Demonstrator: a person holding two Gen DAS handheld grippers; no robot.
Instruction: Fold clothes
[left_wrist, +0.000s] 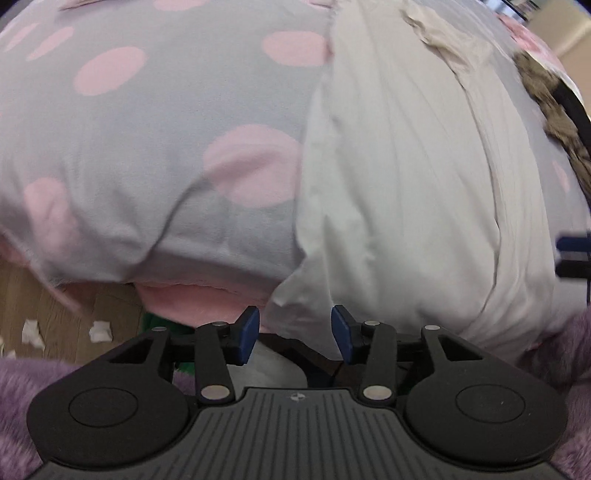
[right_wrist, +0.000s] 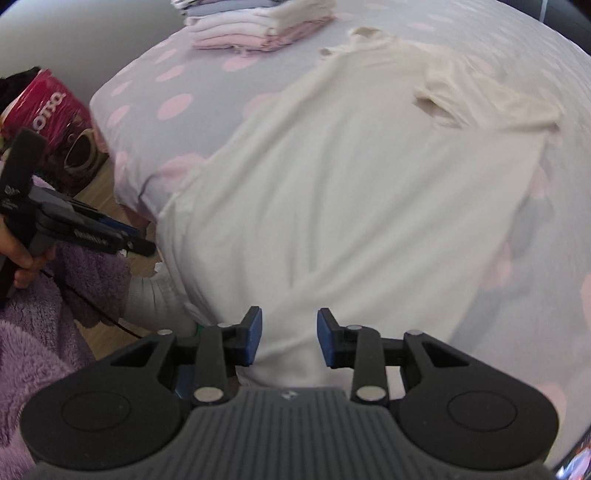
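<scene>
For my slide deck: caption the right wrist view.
Open right gripper above a cream shirt spread on the polka-dot bedsheet.

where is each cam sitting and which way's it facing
Left wrist: on the left tool, angled down at the white garment's edge on the dotted bedcover; purple sleeve shows.
Right wrist: on the right tool, angled down across the garment toward a folded stack; a hand shows.
Shared: garment, bedcover.

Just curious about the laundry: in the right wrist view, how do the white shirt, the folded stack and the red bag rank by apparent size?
1. white shirt, by far.
2-3. folded stack and red bag: similar, and at different distances, so unranked.
</scene>
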